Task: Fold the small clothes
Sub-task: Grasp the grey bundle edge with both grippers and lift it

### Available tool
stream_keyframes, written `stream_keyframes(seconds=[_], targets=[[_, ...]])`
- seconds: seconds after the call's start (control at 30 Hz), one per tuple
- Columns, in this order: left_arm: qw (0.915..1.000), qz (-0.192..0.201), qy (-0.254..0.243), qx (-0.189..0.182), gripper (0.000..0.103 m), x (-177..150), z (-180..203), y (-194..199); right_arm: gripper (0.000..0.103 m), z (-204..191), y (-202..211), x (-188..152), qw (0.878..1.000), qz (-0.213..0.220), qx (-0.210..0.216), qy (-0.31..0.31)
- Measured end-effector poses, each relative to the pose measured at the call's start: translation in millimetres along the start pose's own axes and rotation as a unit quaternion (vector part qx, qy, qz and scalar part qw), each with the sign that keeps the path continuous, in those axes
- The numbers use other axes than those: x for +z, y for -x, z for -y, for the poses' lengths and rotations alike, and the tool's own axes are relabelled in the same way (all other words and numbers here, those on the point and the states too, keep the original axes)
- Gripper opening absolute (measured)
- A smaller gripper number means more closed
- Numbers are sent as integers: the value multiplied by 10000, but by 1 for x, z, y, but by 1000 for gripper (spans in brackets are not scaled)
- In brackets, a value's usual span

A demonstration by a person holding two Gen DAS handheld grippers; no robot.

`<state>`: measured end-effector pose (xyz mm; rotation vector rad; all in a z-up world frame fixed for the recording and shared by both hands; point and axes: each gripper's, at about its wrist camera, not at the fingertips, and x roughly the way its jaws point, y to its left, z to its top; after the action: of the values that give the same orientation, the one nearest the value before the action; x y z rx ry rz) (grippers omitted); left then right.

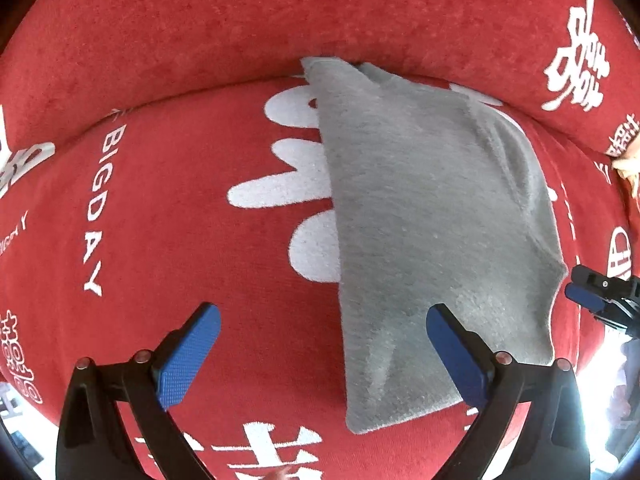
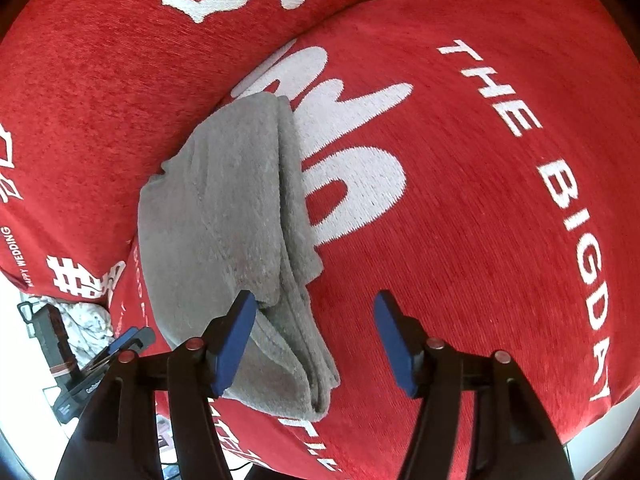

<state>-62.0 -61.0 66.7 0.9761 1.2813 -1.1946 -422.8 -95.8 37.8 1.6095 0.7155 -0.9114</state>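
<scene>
A grey fleecy garment [image 1: 432, 220] lies folded into a long strip on a red seat cushion [image 1: 180, 220] printed with white letters. My left gripper [image 1: 324, 344] hangs straight above the strip's near end, open wide; its right finger [image 1: 456, 356] is over the cloth and its left finger over bare cushion. In the right wrist view the garment [image 2: 224, 208] shows stacked layers along its right edge. My right gripper [image 2: 314, 320] is open, with the strip's near corner partly between the jaws and neither pad pressing on it. The right gripper's tip [image 1: 588, 296] shows at the strip's right edge.
The red backrest cushion [image 1: 280, 20] rises directly behind the garment. Beyond the cushion's left edge lie a white patterned cloth [image 2: 88, 320] and a dark object [image 2: 48, 332]. A beige item [image 1: 628, 168] sits at the far right. Bare cushion [image 2: 480, 220] extends right of the garment.
</scene>
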Motion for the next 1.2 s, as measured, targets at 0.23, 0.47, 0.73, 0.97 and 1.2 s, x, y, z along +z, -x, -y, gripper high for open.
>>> stream_keyframes(seconds=[0.23,0.47,0.73,0.97,1.2], targets=[[9992,56,170,-347,103,14,-17,-1,66,6,-6,16,9990,-97,418,-148],[9916,-63,437,-1217,103,39,-26,-17,66,27,-22,33,9933,-237,970,-580],[9811,-486,432,-1825,103,53,-10,-61,66,22,-52,53,9830,-706,1665,-300],[9780,-489,436,-1983,103,58,16,-68,74,-15,-79,66,9753,-967,1974,217],[9831,-479,364,-1728,96,60,26,-71,69,-25,-87,62,9755,-926,1995,29]])
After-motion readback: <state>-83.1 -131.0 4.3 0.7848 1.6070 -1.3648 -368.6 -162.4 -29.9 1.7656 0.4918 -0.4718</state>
